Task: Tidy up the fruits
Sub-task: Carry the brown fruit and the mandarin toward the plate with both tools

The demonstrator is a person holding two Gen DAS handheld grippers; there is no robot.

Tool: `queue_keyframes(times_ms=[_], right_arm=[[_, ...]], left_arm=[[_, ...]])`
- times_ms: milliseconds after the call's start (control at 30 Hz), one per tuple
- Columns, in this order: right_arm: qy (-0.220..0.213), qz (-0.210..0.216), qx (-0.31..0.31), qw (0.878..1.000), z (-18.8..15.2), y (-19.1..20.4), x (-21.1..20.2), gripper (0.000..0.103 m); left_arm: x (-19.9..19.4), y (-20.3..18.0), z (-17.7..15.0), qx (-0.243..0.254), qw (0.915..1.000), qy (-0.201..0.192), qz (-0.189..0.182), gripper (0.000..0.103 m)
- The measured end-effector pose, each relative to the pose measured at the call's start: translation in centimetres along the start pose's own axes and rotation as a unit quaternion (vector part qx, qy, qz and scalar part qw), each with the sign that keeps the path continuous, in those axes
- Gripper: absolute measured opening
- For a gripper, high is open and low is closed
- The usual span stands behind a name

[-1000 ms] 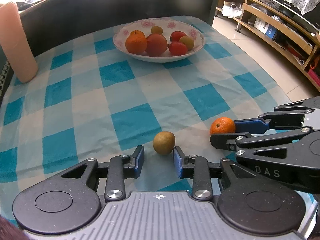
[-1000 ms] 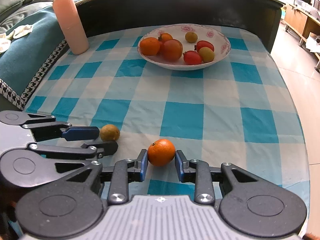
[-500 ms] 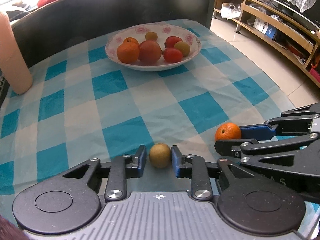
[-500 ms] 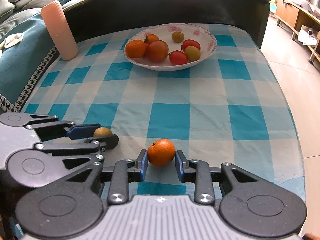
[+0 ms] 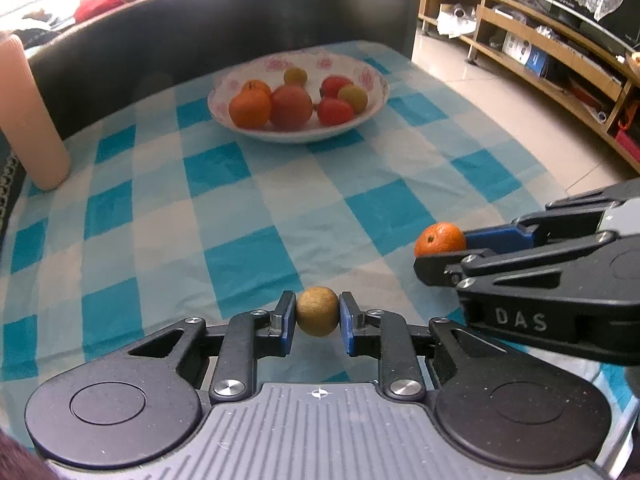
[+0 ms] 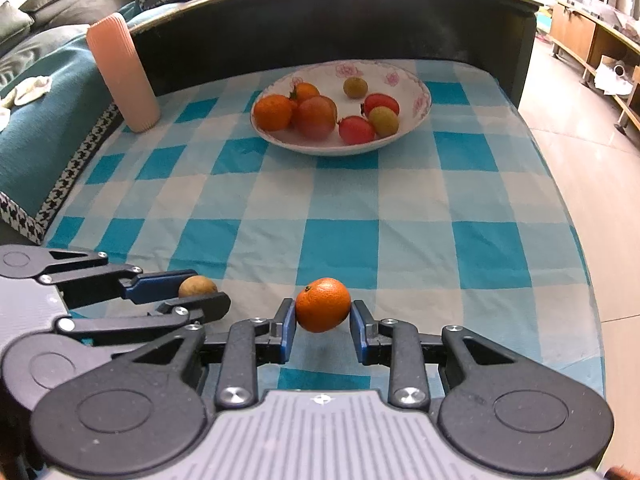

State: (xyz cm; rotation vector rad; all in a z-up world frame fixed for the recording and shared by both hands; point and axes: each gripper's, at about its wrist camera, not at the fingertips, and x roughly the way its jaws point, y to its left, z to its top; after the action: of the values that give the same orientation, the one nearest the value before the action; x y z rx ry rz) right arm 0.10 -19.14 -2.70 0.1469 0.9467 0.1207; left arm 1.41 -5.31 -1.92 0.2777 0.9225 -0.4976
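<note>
A small brown fruit [image 5: 317,311] sits between the blue pads of my left gripper [image 5: 317,308], which is shut on it just above the checked cloth. My right gripper [image 6: 323,312] is shut on an orange [image 6: 323,304], held slightly off the cloth with a shadow under it. Each gripper shows in the other's view: the right gripper [image 5: 440,254] with the orange [image 5: 440,239] at the right, the left gripper [image 6: 204,292] with the brown fruit [image 6: 197,286] at the left. A white flowered bowl [image 5: 376,76] [image 6: 420,92] at the far side holds several fruits.
A pink ribbed cylinder [image 6: 122,76] [image 5: 32,112] stands at the far left of the blue checked tablecloth [image 6: 340,208]. A dark curved backrest [image 6: 320,20] runs behind the table. The table's right edge drops to a tiled floor [image 6: 592,128], with wooden shelves [image 5: 560,52] beyond.
My left gripper moved forward around the brown fruit and its fingers closed on it. The right gripper kept hold of the orange and rose slightly off the cloth.
</note>
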Motion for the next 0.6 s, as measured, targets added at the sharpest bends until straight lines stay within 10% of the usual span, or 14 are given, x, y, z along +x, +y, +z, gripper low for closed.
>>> queue_keyframes(times_ms=[600], right_arm=[[-0.054,0.014,0.042,0.998,6.4,-1.4,-0.5,0.043]], left_arm=[[-0.8,2.0,6.7,-0.042,0.9977,-0.051,-0.014,0.03]])
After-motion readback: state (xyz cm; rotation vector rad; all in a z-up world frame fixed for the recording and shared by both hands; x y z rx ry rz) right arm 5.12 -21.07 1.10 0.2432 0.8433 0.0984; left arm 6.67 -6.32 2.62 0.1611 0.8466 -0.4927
